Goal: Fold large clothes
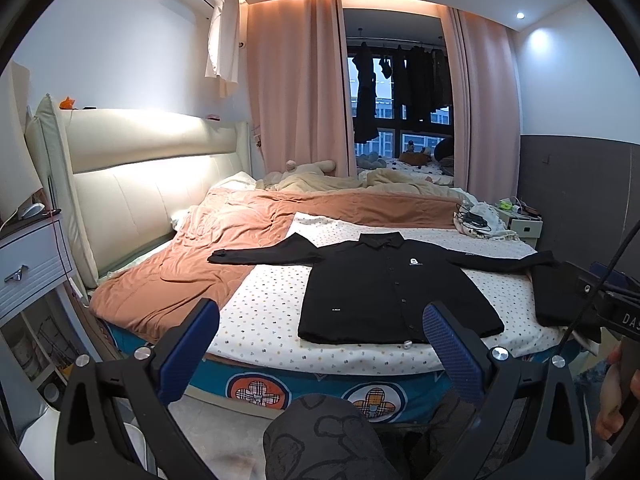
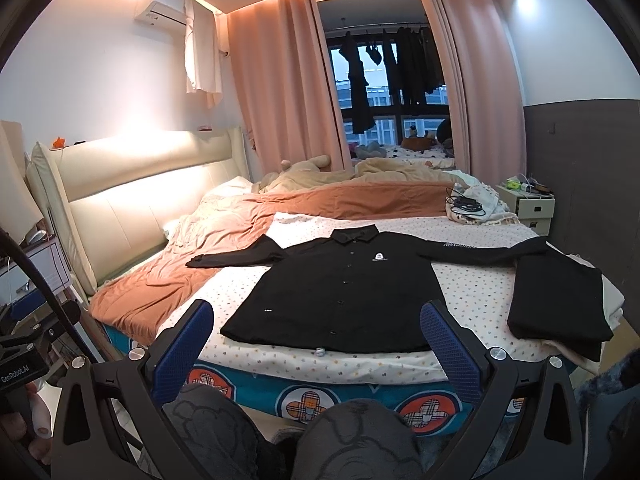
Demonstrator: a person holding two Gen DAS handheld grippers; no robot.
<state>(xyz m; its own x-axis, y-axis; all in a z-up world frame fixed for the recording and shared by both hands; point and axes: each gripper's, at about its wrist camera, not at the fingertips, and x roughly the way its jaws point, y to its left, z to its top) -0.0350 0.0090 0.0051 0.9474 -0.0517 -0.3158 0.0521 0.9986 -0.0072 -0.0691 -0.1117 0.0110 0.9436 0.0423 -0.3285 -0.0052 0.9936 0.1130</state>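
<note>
Here, a black shirt [image 1: 384, 292] is lying flat, sleeves spread, on the bed [image 1: 264, 320] beside a folded black garment [image 2: 560, 300]. The left gripper [image 1: 320, 340] and right gripper [image 2: 320, 336] are hovering before the bed, fingers spread wide, gripping nothing.

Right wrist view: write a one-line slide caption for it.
Open right gripper faces a black shirt spread flat, sleeves out, on the bed, beside a folded black garment.
</note>
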